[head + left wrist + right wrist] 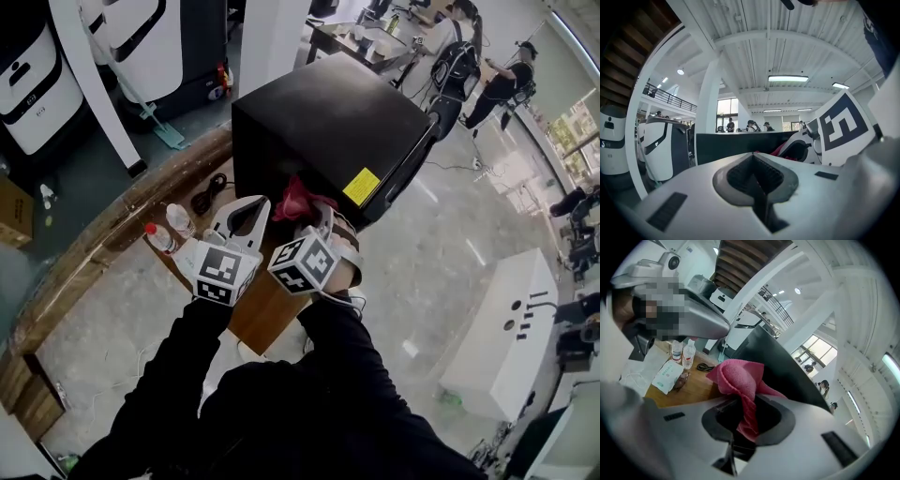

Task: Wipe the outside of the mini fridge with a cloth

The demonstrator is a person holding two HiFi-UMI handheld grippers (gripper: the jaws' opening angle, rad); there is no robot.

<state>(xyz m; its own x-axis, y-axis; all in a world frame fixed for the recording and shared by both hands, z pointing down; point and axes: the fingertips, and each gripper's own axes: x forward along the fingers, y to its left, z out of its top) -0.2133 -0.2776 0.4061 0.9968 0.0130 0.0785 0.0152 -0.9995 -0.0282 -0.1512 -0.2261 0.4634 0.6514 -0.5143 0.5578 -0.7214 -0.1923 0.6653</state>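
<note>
Both arms reach forward side by side, the left gripper [246, 216] just beside the right gripper [317, 220], close to the near face of the black mini fridge [328, 122] on the wooden tabletop [112, 230]. The left jaws are pressed together with nothing between them. The right jaws pinch the pink cloth [298, 200], which is bunched up by the fridge's lower edge. Bare floor [469, 244] lies to the right. Only the right gripper view shows a packet [665, 376] beside the bottles [682, 352].

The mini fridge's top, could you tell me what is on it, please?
A yellow label near a corner; the right claw holds a pink cloth at the near edge, hiding that strip.
</note>
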